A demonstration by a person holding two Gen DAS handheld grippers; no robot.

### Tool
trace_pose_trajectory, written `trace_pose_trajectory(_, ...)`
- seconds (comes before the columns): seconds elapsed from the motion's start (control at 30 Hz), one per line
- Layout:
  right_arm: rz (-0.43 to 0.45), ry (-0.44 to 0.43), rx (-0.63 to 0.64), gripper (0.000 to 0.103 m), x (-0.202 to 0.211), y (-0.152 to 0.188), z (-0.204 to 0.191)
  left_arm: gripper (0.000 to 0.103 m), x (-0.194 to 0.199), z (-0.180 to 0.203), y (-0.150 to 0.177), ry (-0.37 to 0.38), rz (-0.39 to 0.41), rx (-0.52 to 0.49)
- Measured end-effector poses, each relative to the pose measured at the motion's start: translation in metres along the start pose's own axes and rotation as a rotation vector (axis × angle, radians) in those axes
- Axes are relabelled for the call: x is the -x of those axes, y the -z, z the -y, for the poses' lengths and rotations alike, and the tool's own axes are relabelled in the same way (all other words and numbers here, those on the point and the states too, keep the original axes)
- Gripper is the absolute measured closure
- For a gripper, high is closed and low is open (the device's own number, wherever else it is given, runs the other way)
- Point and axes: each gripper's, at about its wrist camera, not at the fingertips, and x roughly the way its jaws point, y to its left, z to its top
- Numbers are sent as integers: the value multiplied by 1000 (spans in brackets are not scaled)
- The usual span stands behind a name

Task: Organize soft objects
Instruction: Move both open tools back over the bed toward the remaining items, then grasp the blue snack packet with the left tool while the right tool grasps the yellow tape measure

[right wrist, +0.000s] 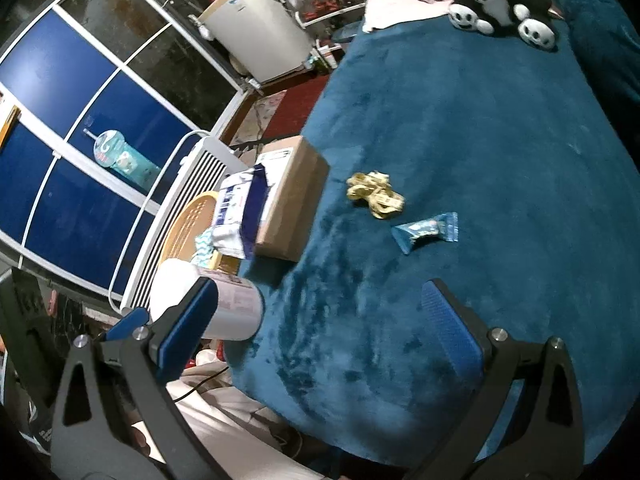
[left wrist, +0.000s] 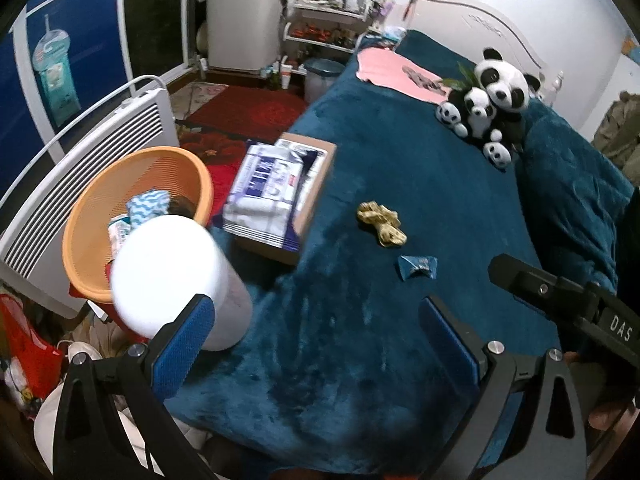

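So both grippers are hovering wide apart over the near edge of the bed with nothing between the blue pads. The left gripper (left wrist: 316,344) is spread and empty, and the right gripper (right wrist: 320,332) is the same, jaws fully released and touching nothing. Right by the left finger of each sits a white cylindrical tub with a label (left wrist: 176,276), just off the bed's edge, but that's not really soft stuff. Straight ahead and a bit to the right on the teal plush blanket (left wrist: 400,168) is the small blue crinkly snack wrapper (right wrist: 426,230), long axis running roughly left-right across the right gripper's view, so I'd guess the right one is nearer and better lined up for it. Just past it lies the crumpled yellow-beige cloth bundle (right wrist: 376,194), lying diagonally. Off to the left ahead are the brown cardboard box with a wipes pack (left wrist: 280,192) and the orange plastic basket (left wrist: 136,216), probably the drop spot. Way at the back sit the black-and-white plush pandas (left wrist: 486,100).
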Motion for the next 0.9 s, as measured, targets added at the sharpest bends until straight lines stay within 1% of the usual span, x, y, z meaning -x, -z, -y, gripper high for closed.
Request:
trace_pose_trajectory(0.23,4,25,-63,0,-1,4,33,1,-24,27,10,26,-48,-58)
trace_pose_trajectory(0.37,-24,51,-106,0,-13,10,57,1,-48,41,19,59,-102,-81)
trace_pose_trajectory(0.53,-63,82,-143,0,-31,15,80,1,-84,51,28,87,-172,-79)
trace_pose_trajectory(0.73,-102,111,-149,0,-52,14,94,1,-110,53,36,104,-223,-77)
trace_pose_trajectory(0.9,-135,122,-127,0,-73,5,94,1,-128,38,39,104,-259,-46)
